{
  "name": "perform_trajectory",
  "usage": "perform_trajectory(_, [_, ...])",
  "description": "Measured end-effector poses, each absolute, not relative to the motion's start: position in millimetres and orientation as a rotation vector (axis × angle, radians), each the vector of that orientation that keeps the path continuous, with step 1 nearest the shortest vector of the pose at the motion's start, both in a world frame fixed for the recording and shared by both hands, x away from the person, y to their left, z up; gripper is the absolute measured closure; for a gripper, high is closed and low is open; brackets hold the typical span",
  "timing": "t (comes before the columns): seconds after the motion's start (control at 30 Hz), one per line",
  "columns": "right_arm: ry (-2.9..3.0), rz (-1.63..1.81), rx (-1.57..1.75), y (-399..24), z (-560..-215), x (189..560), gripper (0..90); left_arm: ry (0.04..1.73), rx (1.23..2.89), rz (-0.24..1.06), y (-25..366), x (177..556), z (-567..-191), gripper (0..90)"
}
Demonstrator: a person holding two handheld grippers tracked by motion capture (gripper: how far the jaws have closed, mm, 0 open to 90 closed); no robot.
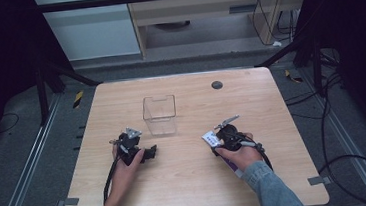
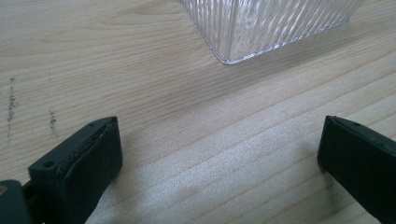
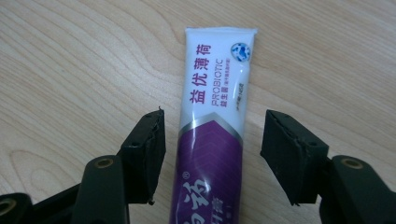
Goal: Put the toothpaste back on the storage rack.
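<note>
Nearest the person's edge of the worktop (image 1: 188, 183), two forearms come in, each hand carrying a set of tongs. On the right side, the right tongs (image 3: 210, 154) stand apart and straddle a toothpaste tube (image 3: 212, 140), which lies flat on the wood. Its white crimped end points away from the hand and its purple half runs back between the pads (image 3: 285, 154). A little gap shows on either side of the tube, so nothing is clamped yet. From the high view the same tube (image 1: 211, 139) pokes out just ahead of the right tongs (image 1: 224, 138).

Over on the left, the left tongs (image 1: 147, 152) are also wide apart, low over bare wood with nothing between them.

A little farther in, near the middle of the worktop, stands a clear ribbed box (image 1: 160, 115), upright and seemingly empty; its near corner (image 2: 229, 51) looms just ahead of the left tongs.

To my eye this is the grasp step: the right hand is lined up and about to close. The next move calls for a firm, even squeeze across the tube's body, then a lift and a carry over to the box.
</note>
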State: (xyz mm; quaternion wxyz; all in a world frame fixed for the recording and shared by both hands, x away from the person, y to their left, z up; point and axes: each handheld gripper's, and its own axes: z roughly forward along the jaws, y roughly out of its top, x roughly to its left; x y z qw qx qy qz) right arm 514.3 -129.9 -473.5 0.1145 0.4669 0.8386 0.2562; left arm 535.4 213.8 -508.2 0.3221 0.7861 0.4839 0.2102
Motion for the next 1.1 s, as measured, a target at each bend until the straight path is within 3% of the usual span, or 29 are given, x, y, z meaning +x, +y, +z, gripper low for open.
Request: perform_trajectory(1.1, [2.477,0.679,1.324,-120,-480,514,57.6,1.267,2.063,0.552,214,536,-508,0.0])
